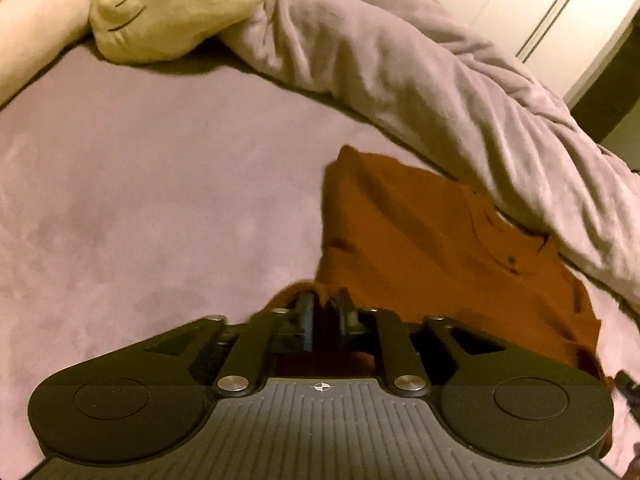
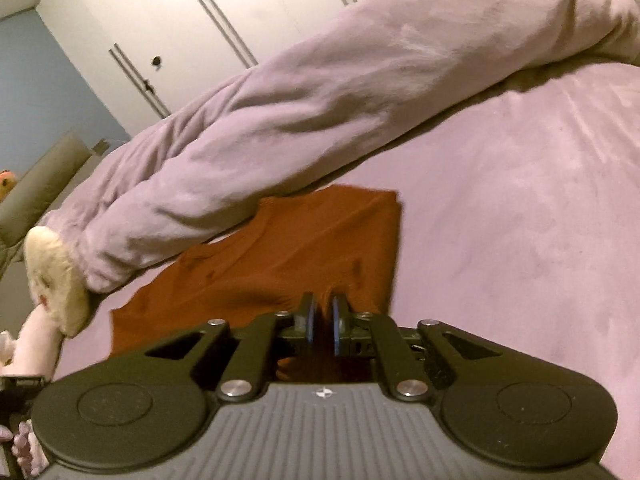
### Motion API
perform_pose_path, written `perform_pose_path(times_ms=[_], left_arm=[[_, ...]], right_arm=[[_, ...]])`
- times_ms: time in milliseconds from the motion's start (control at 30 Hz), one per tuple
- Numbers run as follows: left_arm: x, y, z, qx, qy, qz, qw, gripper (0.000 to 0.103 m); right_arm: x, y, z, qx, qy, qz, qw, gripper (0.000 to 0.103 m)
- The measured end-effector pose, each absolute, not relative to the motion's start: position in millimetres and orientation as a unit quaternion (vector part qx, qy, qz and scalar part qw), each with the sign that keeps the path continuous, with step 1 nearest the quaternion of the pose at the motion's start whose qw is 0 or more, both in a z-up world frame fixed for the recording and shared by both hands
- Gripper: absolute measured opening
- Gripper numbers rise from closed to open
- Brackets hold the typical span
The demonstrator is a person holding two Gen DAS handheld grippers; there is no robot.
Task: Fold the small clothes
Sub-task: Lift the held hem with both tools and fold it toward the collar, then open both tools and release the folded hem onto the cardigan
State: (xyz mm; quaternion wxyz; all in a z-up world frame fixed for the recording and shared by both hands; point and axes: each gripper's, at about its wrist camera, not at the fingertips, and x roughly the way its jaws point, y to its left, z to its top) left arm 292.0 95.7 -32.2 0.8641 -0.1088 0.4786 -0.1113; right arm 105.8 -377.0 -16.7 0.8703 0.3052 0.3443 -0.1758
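I've got a rust-orange shirt (image 1: 420,232) (image 2: 304,252) lying mostly flat on the lilac bed, a button showing near its collar, its far edge tucked under the rumpled blanket, near corner bunched up.

left gripper (image 1: 323,300) narrowly parted, right gripper (image 2: 323,306) likewise

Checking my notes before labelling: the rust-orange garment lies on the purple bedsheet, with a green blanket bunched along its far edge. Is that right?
Only the colour is wrong: the blanket is pale purple, as the right wrist view shows. The rust-orange garment does lie on the purple bedsheet.
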Motion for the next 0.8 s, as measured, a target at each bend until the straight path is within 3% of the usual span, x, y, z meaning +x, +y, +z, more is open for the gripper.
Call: perform_pose_path(times_ms=[33, 167, 200, 233, 267, 300, 400, 500, 667, 800], left_arm=[[288, 97, -34, -0.093, 0.471, -0.109, 0.871, 0.045], [261, 104, -34, -0.024, 0.407, -0.158, 0.899, 0.072], [255, 108, -35, -0.016, 0.393, -0.177, 0.902, 0.082], [252, 110, -36, -0.01, 0.384, -0.19, 0.904, 0.088], [251, 112, -38, -0.008, 0.379, -0.197, 0.904, 0.088], [251, 113, -40, -0.01, 0.377, -0.208, 0.902, 0.088], [254, 110, -39, -0.011, 0.356, -0.233, 0.905, 0.092], [273, 95, -49, -0.001, 0.384, -0.234, 0.893, 0.092], [295, 80, -68, -0.005, 0.425, -0.233, 0.875, 0.074], [299, 75, -75, -0.002, 0.438, -0.218, 0.872, 0.056]], right_arm=[[103, -382, -18, 0.298, 0.336, -0.188, 0.873, 0.015], [82, -386, -22, 0.256, 0.312, -0.171, 0.899, 0.029], [77, -385, -23, 0.236, 0.315, -0.159, 0.905, 0.033], [76, -383, -25, 0.219, 0.319, -0.145, 0.911, 0.045], [75, -380, -26, 0.201, 0.326, -0.125, 0.915, 0.056], [75, -378, -28, 0.189, 0.33, -0.113, 0.918, 0.058], [81, -370, -33, 0.164, 0.338, -0.083, 0.923, 0.059], [97, -362, -36, 0.148, 0.348, -0.072, 0.923, 0.06], [120, -353, -39, 0.121, 0.358, -0.069, 0.923, 0.058], [131, -351, -42, 0.094, 0.374, -0.081, 0.919, 0.042]])
